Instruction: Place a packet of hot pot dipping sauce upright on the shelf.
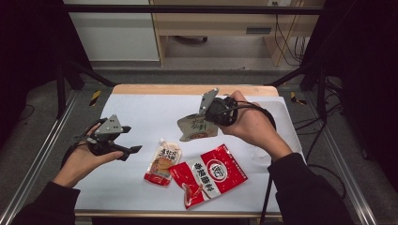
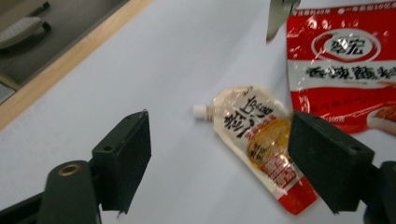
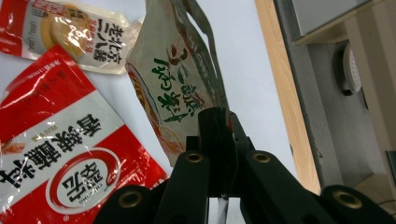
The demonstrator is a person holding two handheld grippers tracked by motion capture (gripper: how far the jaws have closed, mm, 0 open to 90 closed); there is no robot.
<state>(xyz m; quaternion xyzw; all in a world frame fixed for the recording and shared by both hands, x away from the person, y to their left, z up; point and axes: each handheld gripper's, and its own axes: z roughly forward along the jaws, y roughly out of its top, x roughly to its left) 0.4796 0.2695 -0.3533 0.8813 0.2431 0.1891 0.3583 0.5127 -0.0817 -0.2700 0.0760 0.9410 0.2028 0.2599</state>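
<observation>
White paper covers the desk point(image 1: 141, 112). Right gripper point(image 3: 219, 126) has its jaws clenched on a beige pouch point(image 3: 177, 79), lifted. Left gripper point(image 2: 219, 158), jaws released, hovers nearest the spouted pouch point(image 2: 257, 140), whose long axis runs slantwise between them, beside the red packet point(image 1: 209, 173).

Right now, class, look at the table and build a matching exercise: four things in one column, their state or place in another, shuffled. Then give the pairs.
Column one:
1. beige pouch
2. spouted pouch
3. red packet
4. left claw

Column two:
A. open, holding nothing
B. lying flat, nearest the table's front edge
C. pinched in the right claw
D. lying flat, white cap pointing away from the person

Pairs: 1-C, 2-D, 3-B, 4-A
</observation>
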